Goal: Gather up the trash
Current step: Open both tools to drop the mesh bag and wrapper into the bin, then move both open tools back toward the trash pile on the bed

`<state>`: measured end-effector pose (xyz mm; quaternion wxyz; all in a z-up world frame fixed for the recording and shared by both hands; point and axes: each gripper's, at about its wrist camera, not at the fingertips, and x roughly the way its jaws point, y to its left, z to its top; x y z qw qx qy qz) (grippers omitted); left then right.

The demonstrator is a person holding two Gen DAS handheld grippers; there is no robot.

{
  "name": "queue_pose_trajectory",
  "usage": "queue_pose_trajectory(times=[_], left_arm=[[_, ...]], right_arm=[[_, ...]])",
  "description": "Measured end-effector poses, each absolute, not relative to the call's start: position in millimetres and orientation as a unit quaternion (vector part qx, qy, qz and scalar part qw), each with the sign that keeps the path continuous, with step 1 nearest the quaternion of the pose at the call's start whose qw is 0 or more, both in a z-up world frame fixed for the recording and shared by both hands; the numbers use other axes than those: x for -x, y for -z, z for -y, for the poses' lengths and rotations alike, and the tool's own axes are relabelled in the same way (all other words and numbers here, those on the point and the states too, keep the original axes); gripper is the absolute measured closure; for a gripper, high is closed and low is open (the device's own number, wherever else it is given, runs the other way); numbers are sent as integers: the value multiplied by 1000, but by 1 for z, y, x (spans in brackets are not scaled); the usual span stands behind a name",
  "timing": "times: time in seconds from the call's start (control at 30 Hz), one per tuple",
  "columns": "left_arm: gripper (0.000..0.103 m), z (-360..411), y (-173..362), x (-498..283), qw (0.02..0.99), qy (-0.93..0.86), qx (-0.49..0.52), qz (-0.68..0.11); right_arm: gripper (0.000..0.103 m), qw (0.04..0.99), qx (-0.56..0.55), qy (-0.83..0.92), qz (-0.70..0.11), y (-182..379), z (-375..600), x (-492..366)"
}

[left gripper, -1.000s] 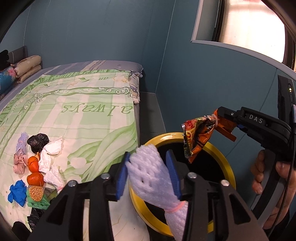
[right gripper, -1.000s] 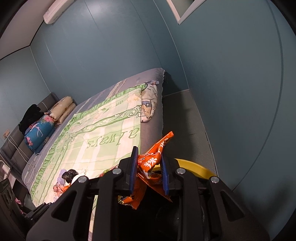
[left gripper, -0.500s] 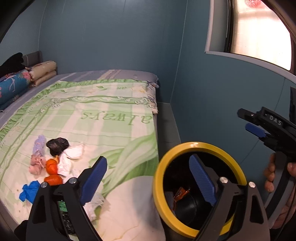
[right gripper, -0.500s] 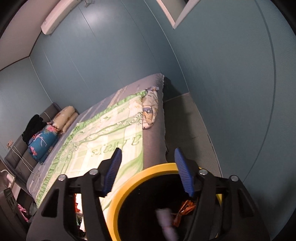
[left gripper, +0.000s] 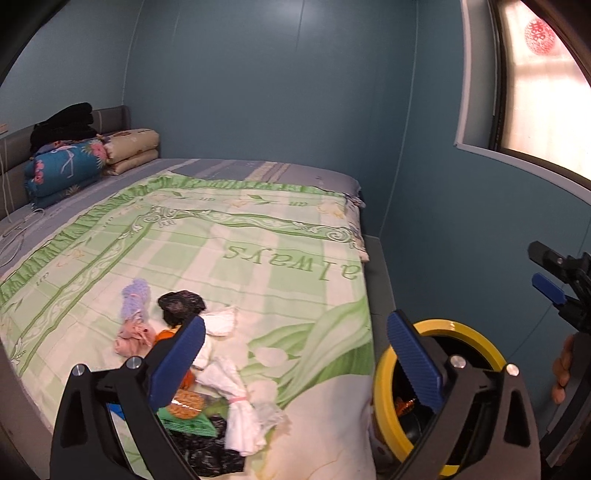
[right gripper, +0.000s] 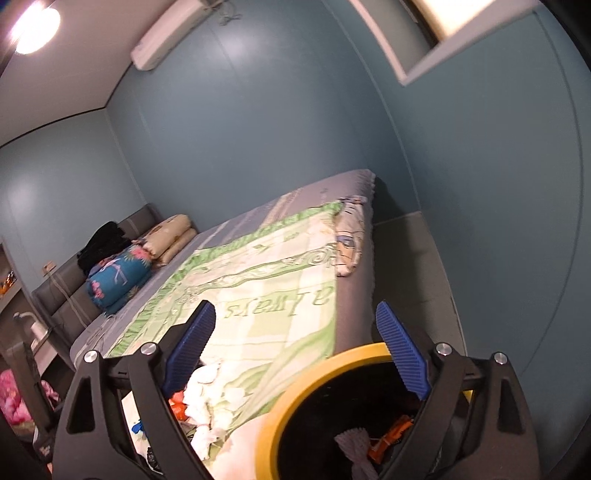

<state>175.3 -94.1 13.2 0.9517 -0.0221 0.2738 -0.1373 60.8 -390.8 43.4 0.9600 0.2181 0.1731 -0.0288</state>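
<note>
Both grippers hang with jaws spread wide and nothing between them beside a bed in a teal-walled bedroom, each having just been opening. The left gripper points down over the near corner of the green-and-cream bedspread, printed with the word "always", where a heap of trash lies: a black crumpled bag, a lavender foam net, a pink wad, white tissues, something orange partly hidden behind the left blue pad, and a green packet at the bed's edge. Just off the bed's near corner stands a bin with a yellow rim, its inside black. From the right gripper, which hovers over the bin, an orange snack wrapper and a pale foam net lie at the bottom of the black liner. In the left wrist view the right gripper shows at the right edge, its blue pad visible, with the fingers of the hand that holds it below. At the head of the bed sit a blue flowered bolster, a folded beige quilt and a dark bundle of clothing. A window glows on the right wall, and an air conditioner hangs high on the far wall near a ceiling light.
</note>
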Motion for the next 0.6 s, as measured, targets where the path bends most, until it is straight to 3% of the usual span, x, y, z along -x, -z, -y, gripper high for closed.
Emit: queue_pose_trajectory(times=[0.6], left_arm=[[8,-3,-5,-180,961,31,36,-274]], right_arm=[[12,963,-171,-50,-202,-55,306,-86]])
